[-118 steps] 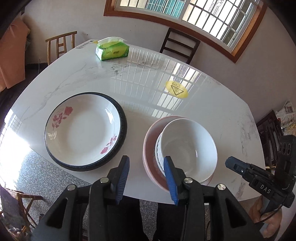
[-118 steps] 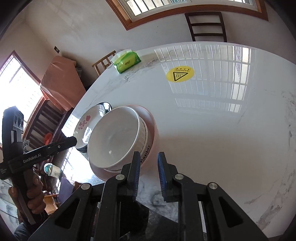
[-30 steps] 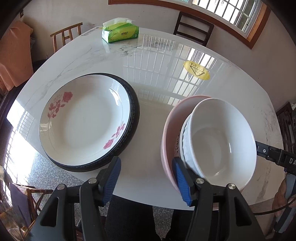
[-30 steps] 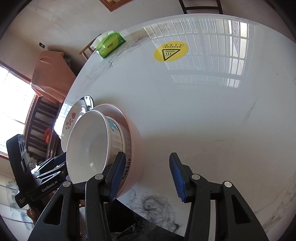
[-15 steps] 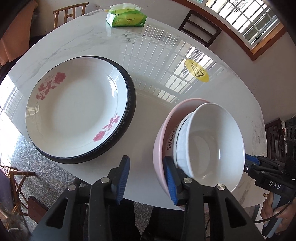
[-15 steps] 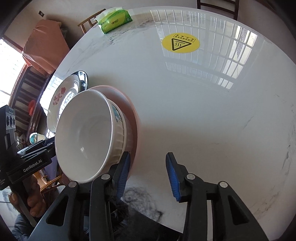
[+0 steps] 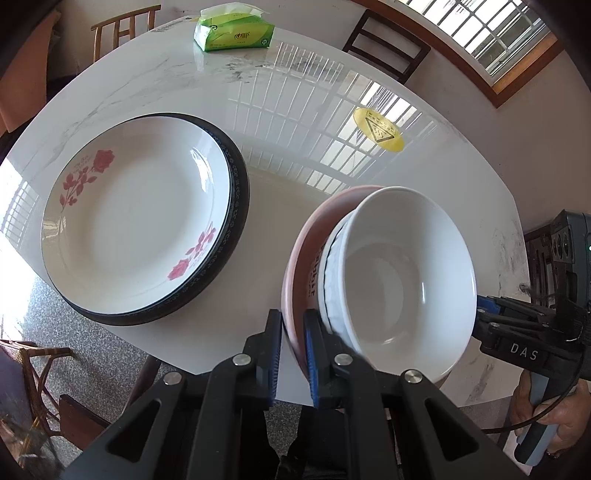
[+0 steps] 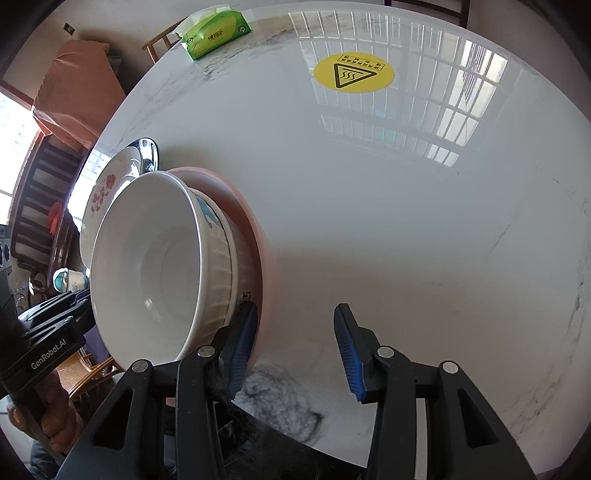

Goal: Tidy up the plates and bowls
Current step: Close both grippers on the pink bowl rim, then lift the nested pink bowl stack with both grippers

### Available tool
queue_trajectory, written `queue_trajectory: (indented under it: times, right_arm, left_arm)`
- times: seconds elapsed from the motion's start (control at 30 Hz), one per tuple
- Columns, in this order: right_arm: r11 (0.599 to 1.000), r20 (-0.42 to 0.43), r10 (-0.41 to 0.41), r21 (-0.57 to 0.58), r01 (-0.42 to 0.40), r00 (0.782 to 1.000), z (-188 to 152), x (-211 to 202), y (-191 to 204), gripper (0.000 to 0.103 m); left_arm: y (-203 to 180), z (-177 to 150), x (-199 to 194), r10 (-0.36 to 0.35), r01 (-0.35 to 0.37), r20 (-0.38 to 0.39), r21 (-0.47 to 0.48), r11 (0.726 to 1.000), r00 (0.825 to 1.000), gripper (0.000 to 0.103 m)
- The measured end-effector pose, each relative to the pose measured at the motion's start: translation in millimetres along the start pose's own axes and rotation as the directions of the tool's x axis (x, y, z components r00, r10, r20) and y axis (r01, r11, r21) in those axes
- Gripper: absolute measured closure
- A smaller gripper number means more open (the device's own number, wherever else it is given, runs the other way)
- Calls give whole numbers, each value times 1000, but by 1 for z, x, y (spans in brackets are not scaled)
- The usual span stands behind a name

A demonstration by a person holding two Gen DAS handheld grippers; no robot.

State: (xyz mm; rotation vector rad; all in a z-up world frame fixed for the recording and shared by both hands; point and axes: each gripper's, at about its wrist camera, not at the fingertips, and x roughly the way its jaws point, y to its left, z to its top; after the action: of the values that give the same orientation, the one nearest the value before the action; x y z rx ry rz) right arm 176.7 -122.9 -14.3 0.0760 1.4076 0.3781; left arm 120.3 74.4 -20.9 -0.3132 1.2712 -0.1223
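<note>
Bowls (image 7: 402, 273) sat nested, tilted; left claw (image 7: 292, 347) clenched on pink outer bowl (image 7: 299, 273) rim. Right claw (image 8: 295, 347) released, spread, beside stack's right edge.

We count three nested bowls: a white bowl (image 7: 406, 273), a ribbed white bowl (image 7: 334, 284), a pink bowl (image 7: 299, 266). Two stacked plates: a rose-print plate (image 7: 136, 210), a black-rimmed plate (image 7: 236, 199). One tissue pack (image 7: 234, 31), one yellow warning sticker (image 7: 378, 129).

Flowered plate (image 7: 136, 218) on rimmed plate (image 7: 236, 221), left of nested bowls (image 7: 399, 280); tissue pack (image 7: 234, 31) at table (image 7: 295, 110) far edge.
</note>
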Motion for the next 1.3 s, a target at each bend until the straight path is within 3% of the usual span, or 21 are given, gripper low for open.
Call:
queue_trajectory:
  times: [0.2, 0.3, 0.5, 0.63, 0.7, 0.73, 0.83, 0.93, 1.3]
  right_arm:
    - [999, 74, -33, -30, 35, 997, -6, -3, 2, 55]
    - [999, 65, -33, -31, 35, 997, -4, -2, -1, 49]
    - [996, 46, -42, -73, 45, 998, -1, -1, 2, 49]
    - [996, 28, 3, -85, 0, 1000, -1, -1, 1, 64]
    - [993, 35, 30, -111, -26, 999, -3, -2, 8, 78]
    - [991, 37, 52, -125, -47, 998, -4, -3, 11, 91]
    - [991, 54, 65, -120, -58, 996, -5, -4, 12, 89]
    - [991, 67, 123, -69, -119, 990, -7, -4, 3, 89]
    - [988, 94, 149, -45, -145, 984, -18, -5, -2, 88]
  left_arm:
    - [0, 1, 1, -5, 5, -6, 14, 1000, 1000, 91]
    - [-3, 0, 1, 6, -6, -5, 22, 1000, 1000, 91]
    - [-14, -3, 1, 50, -51, 16, 49, 997, 999, 92]
    - [-18, -5, 1, 66, -68, 43, 51, 996, 997, 92]
    - [-20, -7, -2, 76, -79, 57, 64, 995, 996, 92]
    - [-21, -8, -3, 78, -83, 73, 69, 994, 994, 92]
    - [-23, -15, -5, 87, -96, 97, 93, 991, 992, 94]
    - [-24, -17, -6, 87, -98, 106, 105, 990, 991, 94]
    - [-30, -18, -17, 101, -121, 153, 125, 985, 983, 94]
